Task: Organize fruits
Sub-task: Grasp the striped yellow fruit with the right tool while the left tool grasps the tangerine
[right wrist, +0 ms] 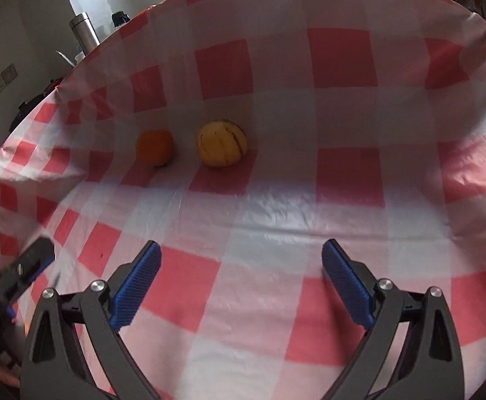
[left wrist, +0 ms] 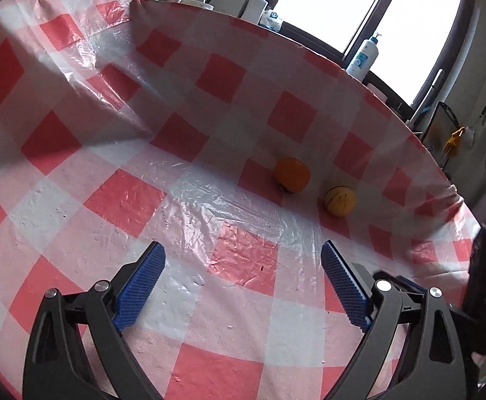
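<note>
Left wrist view shows things the right one does not: a window behind the desk (left wrist: 76,173), a white pump bottle (left wrist: 364,56) and a spray bottle (left wrist: 259,0) past the far edge, and, at the right border, part of the right hand-held gripper (left wrist: 483,273). The right wrist view instead shows a steel flask (right wrist: 84,31) and a wall socket (right wrist: 3,80) beyond the desk, with the left hand-held gripper (right wrist: 19,276) blurred at its left border. In both views the gripper owning the camera, left hand-held gripper (left wrist: 243,286) and right hand-held gripper (right wrist: 241,286), has its blue ribbed pads spread wide with nothing between them, above the red-and-white checked plastic cloth (right wrist: 276,200). Two fruits sit on the cloth ahead, near each other but apart. The orange (left wrist: 291,175) (right wrist: 154,146) is smooth, with a dark spot at its base. The yellow fruit (left wrist: 339,200) (right wrist: 222,143) is paler, round, with dark lines running down its skin. Seen from the right wrist, the orange lies left of the yellow fruit.
</note>
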Available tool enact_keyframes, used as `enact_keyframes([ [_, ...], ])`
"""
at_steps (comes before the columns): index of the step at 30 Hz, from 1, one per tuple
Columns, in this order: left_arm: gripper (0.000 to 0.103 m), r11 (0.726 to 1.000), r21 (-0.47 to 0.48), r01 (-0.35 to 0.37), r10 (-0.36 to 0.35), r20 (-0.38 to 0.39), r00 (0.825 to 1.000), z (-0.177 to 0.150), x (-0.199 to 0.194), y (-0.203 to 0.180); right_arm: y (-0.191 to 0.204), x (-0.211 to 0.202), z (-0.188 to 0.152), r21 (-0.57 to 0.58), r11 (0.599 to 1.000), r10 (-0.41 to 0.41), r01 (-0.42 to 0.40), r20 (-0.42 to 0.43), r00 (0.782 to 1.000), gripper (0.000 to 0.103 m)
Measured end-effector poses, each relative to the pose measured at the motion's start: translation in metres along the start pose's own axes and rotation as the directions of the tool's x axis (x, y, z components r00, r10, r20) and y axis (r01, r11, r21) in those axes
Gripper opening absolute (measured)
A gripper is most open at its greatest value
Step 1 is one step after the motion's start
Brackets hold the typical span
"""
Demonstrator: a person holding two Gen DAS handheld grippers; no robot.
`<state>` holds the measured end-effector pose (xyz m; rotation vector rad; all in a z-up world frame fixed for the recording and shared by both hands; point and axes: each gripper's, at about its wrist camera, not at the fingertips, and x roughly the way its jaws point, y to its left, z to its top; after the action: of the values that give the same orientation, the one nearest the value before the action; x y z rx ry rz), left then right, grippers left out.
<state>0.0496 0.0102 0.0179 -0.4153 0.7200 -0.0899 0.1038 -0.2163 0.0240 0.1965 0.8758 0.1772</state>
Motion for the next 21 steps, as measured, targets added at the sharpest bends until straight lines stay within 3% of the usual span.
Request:
enact_keyframes([
  [7, 0.091, 1.0, -0.007, 0.017, -0.017, -0.022, 1.0, -0.001, 0.004, 0.0, 0.017, 0.047, 0.048, -0.046, 0.994, -0.095, 0.095, -0.008, 0.995, 0.097],
  [11, 0.091, 1.0, -0.019, 0.022, -0.022, -0.023, 0.999, -0.001, 0.004, 0.002, 0.023, 0.062, 0.062, -0.046, 0.994, -0.1, 0.1, -0.005, 0.995, 0.092],
  [14, 0.091, 0.999, -0.03, 0.026, -0.027, -0.026, 0.999, 0.0, 0.005, 0.003, 0.028, 0.071, 0.064, -0.064, 0.99, -0.124, 0.123, -0.027, 0.992, 0.064],
  [15, 0.091, 0.999, -0.034, 0.025, -0.026, -0.023, 0.999, 0.0, 0.005, 0.004, 0.029, 0.07, 0.062, -0.074, 0.989, -0.129, 0.127, -0.024, 0.991, 0.048],
  [17, 0.091, 0.999, -0.035, 0.023, -0.024, -0.021, 0.999, -0.001, 0.005, 0.004, 0.03, 0.062, 0.057, -0.086, 0.991, -0.098, 0.098, 0.005, 0.995, 0.048],
  [21, 0.091, 0.999, -0.039, 0.025, -0.026, -0.021, 0.999, -0.001, 0.004, 0.005, 0.012, 0.028, 0.031, 0.011, 1.0, 0.006, -0.007, 0.044, 0.999, 0.048],
])
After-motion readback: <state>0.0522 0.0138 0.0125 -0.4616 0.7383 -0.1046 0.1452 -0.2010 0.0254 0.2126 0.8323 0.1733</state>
